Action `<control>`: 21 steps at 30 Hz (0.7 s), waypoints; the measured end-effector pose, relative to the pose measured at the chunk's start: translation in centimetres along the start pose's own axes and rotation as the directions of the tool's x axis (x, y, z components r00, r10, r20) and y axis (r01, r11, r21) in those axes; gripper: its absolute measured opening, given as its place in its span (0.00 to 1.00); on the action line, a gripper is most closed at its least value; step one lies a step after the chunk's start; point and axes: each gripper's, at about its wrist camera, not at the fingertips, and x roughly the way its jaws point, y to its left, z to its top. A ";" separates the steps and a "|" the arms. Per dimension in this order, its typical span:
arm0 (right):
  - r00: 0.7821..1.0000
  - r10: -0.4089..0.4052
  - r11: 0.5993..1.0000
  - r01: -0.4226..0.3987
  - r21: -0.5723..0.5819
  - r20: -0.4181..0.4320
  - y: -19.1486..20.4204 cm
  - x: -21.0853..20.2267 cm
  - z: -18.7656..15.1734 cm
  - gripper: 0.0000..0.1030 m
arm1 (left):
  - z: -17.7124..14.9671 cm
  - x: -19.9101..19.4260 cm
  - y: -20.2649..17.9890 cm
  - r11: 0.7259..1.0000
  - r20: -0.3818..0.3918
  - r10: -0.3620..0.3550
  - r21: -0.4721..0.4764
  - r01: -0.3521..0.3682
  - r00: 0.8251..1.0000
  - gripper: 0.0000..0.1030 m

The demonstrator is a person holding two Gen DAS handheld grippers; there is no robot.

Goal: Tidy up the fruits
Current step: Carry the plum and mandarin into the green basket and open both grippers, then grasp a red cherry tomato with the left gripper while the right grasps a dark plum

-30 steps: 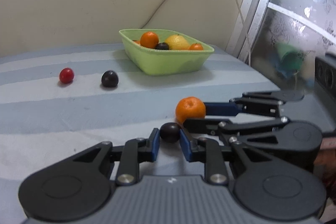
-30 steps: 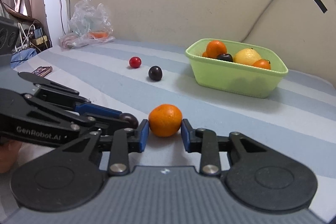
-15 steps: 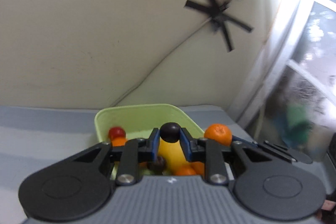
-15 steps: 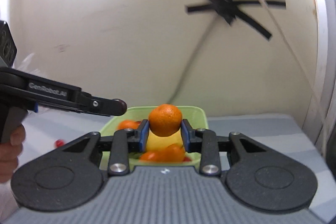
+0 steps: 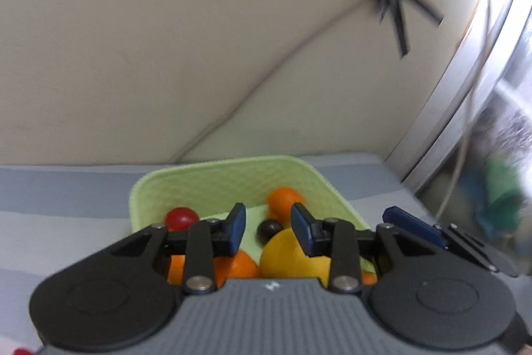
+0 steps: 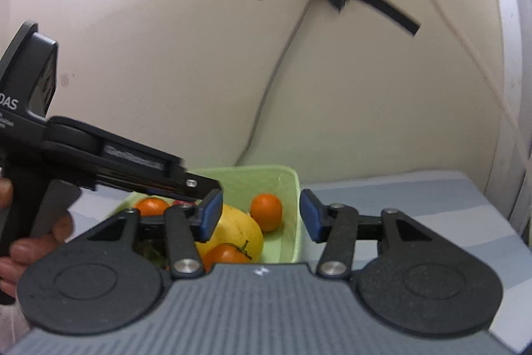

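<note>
The left gripper [image 5: 268, 223] hangs over the green basket [image 5: 212, 178], its jaws opening with nothing pressed between the blue pads; through the gap a small dark plum [image 5: 268, 229] lies loose among the fruit below. Going left to right in that view, a red fruit [image 5: 181, 218] sits by the basket's left wall, orange fruits [image 5: 236, 265] lie under the left finger, then come the plum, a large yellow lemon [image 5: 286, 255] and a small orange [image 5: 284, 200] toward the far wall.

The basket stands on a blue-and-grey striped bed [image 5: 50, 188], near its far edge against the cream wall [image 5: 133, 55].

In the right wrist view, a hand [image 6: 30, 245] at the left edge holds the left gripper's handle. The right gripper [image 6: 261, 217] is over the basket's right side, jaws opening and empty. Between its pads an orange [image 6: 266, 211] is seen resting in the basket beside the lemon, with a stalked orange fruit [image 6: 226, 255] nearer.
</note>
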 end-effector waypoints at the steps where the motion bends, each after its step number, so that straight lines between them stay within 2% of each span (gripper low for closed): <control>1: 1.000 0.005 1.000 -0.004 -0.004 0.031 0.3 -0.8 0.0 0.52 | 0.0 -1.8 0.4 1.000 0.031 -0.004 0.001 0.004 1.000 0.30; 4: 0.992 0.053 0.998 -0.050 -0.024 0.116 1.5 -3.4 0.0 0.52 | -0.8 -7.6 2.5 1.000 0.116 0.013 0.000 -0.013 0.993 0.30; 7: 0.979 0.158 0.987 -0.155 -0.036 0.130 3.1 -5.0 0.2 0.52 | -2.8 -12.4 5.4 0.997 0.147 0.078 -0.019 -0.077 0.986 0.30; 10: 0.950 0.310 0.950 -0.307 -0.062 0.041 5.8 -5.4 -0.3 0.50 | -5.5 -14.7 8.4 0.989 0.104 0.146 -0.051 -0.141 0.984 0.31; 12: 0.929 0.366 0.923 -0.369 -0.110 -0.046 8.5 -5.3 -1.3 0.47 | -7.3 -14.9 9.9 0.983 0.065 0.175 -0.067 -0.171 0.982 0.31; 14: 0.923 0.361 0.907 -0.380 -0.183 -0.129 11.4 -4.8 -2.6 0.45 | -8.6 -14.2 11.1 0.975 0.034 0.202 -0.100 -0.198 0.979 0.31; 17: 0.924 0.322 0.897 -0.368 -0.245 -0.209 14.3 -3.2 -4.0 0.45 | -9.2 -12.9 12.3 0.971 0.030 0.188 -0.158 -0.181 0.982 0.32; 19: 0.930 0.274 0.903 -0.336 -0.266 -0.244 15.2 -1.8 -4.6 0.45 | -9.0 -12.0 12.4 0.969 0.045 0.187 -0.170 -0.177 0.981 0.43; 21: 0.922 0.254 0.912 -0.329 -0.245 -0.291 15.6 -0.3 -4.8 0.45 | -8.7 -11.2 12.3 0.972 0.050 0.173 -0.171 -0.162 0.984 0.45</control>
